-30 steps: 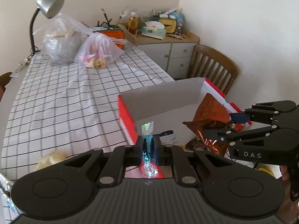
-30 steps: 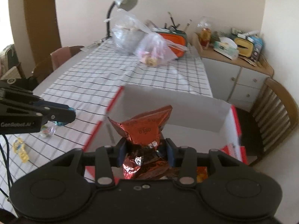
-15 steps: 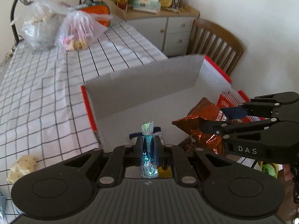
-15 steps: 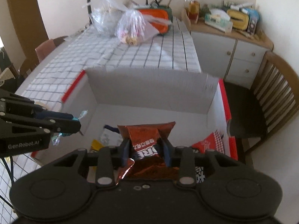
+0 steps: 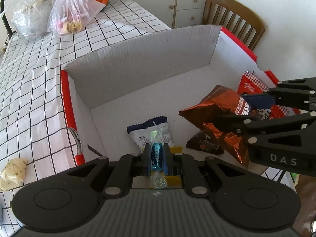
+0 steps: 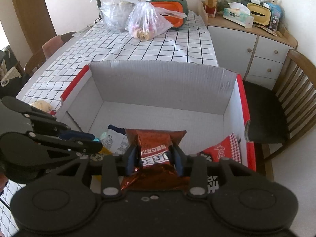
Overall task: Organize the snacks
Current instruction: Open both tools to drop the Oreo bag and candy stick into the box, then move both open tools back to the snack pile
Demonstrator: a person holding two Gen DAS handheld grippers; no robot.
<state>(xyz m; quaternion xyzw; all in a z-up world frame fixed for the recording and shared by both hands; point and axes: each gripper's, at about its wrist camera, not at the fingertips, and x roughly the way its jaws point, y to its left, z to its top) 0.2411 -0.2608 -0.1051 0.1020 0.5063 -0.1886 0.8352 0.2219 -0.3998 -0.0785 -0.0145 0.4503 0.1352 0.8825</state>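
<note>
An open white cardboard box with red edges (image 5: 138, 63) (image 6: 162, 83) stands on the checked table. My left gripper (image 5: 157, 154) is shut on a blue wrapped candy (image 5: 157, 155), held over the box's near left part. My right gripper (image 6: 154, 154) is shut on a copper-brown Oreo snack bag (image 6: 156, 150), also seen in the left wrist view (image 5: 215, 110), held over the box's near right part. Inside the box lie a white-and-blue packet (image 5: 152, 132), a red-and-white packet (image 6: 223, 148) and a dark brown packet (image 5: 205, 144).
A pale wrapped snack (image 5: 12, 170) lies on the tablecloth left of the box. Two plastic bags (image 6: 146, 21) and an orange container (image 6: 169, 13) stand at the table's far end. A wooden chair (image 6: 286, 98) and a cabinet (image 6: 252, 45) are to the right.
Both grippers have moved forward and down over the box with their snacks still held. The box interior and its packets have come into view.
</note>
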